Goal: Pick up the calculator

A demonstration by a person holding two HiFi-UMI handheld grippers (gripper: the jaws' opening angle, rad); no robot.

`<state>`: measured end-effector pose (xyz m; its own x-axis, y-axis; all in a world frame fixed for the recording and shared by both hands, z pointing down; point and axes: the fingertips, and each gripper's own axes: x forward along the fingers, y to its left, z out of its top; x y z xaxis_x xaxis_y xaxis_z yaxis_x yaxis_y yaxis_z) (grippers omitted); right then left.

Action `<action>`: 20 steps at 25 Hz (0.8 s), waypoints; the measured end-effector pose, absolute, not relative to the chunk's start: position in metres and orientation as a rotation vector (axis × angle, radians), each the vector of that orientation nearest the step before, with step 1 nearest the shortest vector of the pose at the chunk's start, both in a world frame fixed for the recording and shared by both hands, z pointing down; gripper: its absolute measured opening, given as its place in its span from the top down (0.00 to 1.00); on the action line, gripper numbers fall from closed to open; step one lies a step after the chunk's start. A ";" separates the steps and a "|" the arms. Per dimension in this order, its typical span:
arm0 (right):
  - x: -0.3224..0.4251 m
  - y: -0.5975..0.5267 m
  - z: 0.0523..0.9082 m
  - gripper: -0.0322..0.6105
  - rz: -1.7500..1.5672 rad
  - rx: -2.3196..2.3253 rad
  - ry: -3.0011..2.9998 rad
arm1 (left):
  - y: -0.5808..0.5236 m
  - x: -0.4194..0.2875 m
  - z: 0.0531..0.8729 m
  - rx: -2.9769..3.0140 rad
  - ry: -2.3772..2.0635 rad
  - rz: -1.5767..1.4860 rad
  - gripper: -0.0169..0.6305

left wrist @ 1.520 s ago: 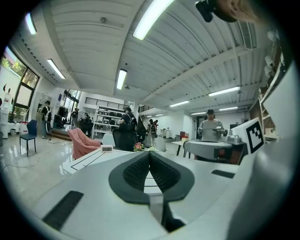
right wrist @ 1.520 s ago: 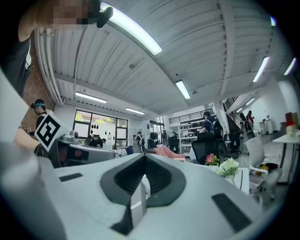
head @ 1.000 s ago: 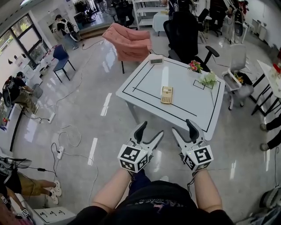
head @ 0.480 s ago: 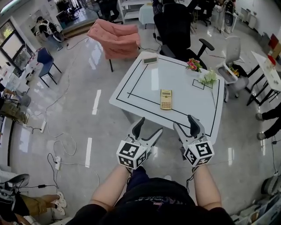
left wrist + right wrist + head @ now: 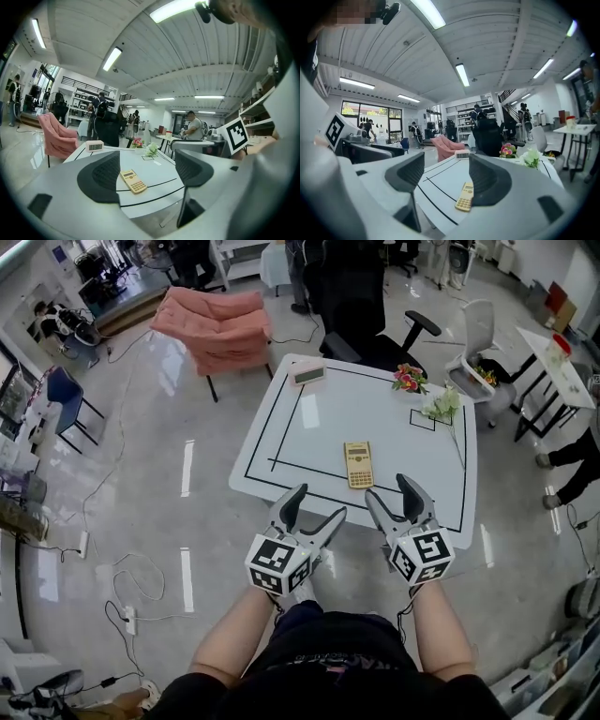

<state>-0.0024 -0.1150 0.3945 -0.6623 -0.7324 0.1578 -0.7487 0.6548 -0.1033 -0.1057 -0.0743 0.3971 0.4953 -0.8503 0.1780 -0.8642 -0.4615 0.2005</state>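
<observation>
Yellow calculator [image 5: 357,465] on white table [image 5: 328,418]; left hand-held gripper [image 5: 317,503], right hand-held gripper [image 5: 391,488] both spread, empty.

One white table [image 5: 281,427] is standing in the room, carrying one calculator [image 5: 357,464], one small digital clock [image 5: 308,374] and two bunches of flowers: one pink bunch [image 5: 408,380] and one white bunch [image 5: 444,406]. Four chairs are showing on the floor — one pink armchair [image 5: 216,326], one black office chair [image 5: 361,306], one white chair [image 5: 473,334] and one blue chair [image 5: 58,395]. Two grippers are showing at the near edge — one left gripper [image 5: 317,503] and one right gripper [image 5: 388,489].
</observation>
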 end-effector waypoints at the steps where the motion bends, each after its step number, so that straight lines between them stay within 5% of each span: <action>1: -0.007 -0.119 0.394 0.51 0.242 1.255 -2.755 | -0.080 -0.111 0.395 2.488 -1.443 0.072 0.42; 20: -0.067 -0.167 0.413 0.51 0.289 1.416 -2.585 | -0.142 -0.175 0.402 2.562 -1.250 0.073 0.43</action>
